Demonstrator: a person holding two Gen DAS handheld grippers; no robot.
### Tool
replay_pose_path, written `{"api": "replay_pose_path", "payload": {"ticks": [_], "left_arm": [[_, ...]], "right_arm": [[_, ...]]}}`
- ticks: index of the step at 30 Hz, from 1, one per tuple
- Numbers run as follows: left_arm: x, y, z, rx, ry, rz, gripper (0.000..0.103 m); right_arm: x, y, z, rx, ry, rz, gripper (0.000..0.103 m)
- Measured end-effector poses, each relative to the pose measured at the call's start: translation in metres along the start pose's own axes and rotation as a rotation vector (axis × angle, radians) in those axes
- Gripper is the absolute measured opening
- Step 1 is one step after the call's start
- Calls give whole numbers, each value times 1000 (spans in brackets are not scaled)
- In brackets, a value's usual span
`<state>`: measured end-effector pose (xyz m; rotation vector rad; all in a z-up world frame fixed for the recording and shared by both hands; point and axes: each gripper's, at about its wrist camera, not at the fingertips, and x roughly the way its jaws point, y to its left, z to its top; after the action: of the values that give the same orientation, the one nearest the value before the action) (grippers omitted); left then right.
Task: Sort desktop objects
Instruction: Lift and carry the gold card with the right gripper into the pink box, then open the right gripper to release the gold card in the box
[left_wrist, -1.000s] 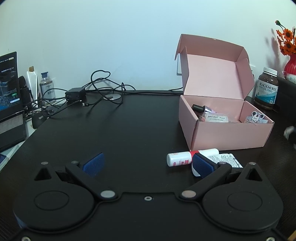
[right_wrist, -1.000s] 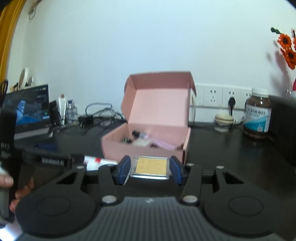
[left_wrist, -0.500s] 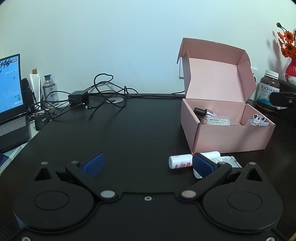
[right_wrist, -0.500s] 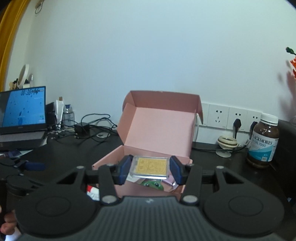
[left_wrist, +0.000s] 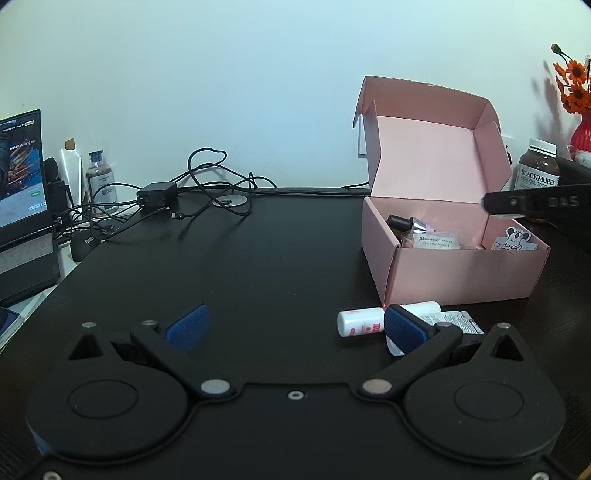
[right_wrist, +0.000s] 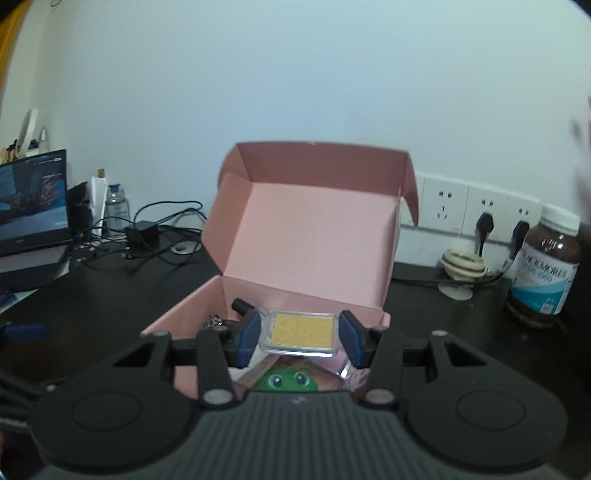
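My right gripper (right_wrist: 300, 335) is shut on a clear flat case with a yellow pad inside (right_wrist: 301, 328), held above the open pink box (right_wrist: 306, 225). Below the case the box holds a green frog-face item (right_wrist: 287, 381) and a dark dropper bottle (right_wrist: 242, 306). In the left wrist view the pink box (left_wrist: 454, 273) stands at the right, with an alcohol pad packet (left_wrist: 437, 242) and a mouse sticker (left_wrist: 514, 239) inside. My left gripper (left_wrist: 295, 326) is open over the black desk. A white tube with red print (left_wrist: 360, 321) and a foil packet (left_wrist: 456, 319) lie by its right finger.
A laptop (left_wrist: 22, 206), small bottles and a charger with tangled cables (left_wrist: 159, 192) crowd the back left. A brown supplement jar (right_wrist: 543, 273) stands at the right below the wall sockets (right_wrist: 469, 212). Orange flowers in a red vase (left_wrist: 576, 110) stand at the far right.
My right gripper has carried the case forward from in front of the box to above its inside; the box looms larger. Its finger now shows at the right of the left wrist view.
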<state>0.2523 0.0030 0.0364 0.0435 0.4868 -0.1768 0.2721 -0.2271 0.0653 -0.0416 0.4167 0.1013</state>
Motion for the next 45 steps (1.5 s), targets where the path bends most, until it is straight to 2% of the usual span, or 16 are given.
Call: {"api": "replay_pose_path", "payload": {"ticks": [6, 12, 23, 34, 42, 45], "left_arm": [[0, -1, 0, 5, -2, 1, 103], [1, 0, 0, 2, 3, -3, 103], [0, 0, 0, 3, -4, -5, 103], [-1, 0, 0, 4, -8, -4, 103], [-1, 0, 0, 3, -5, -6, 103], [-1, 0, 0, 2, -6, -4, 103]], "right_arm": [[25, 5, -1, 1, 40, -22, 46], [45, -1, -1, 73, 85, -41, 46], [63, -3, -2, 91, 162, -75, 46], [69, 9, -6, -14, 193, -74, 46], [70, 9, -4, -29, 212, -69, 47], [70, 9, -4, -33, 200, -80, 51]]}}
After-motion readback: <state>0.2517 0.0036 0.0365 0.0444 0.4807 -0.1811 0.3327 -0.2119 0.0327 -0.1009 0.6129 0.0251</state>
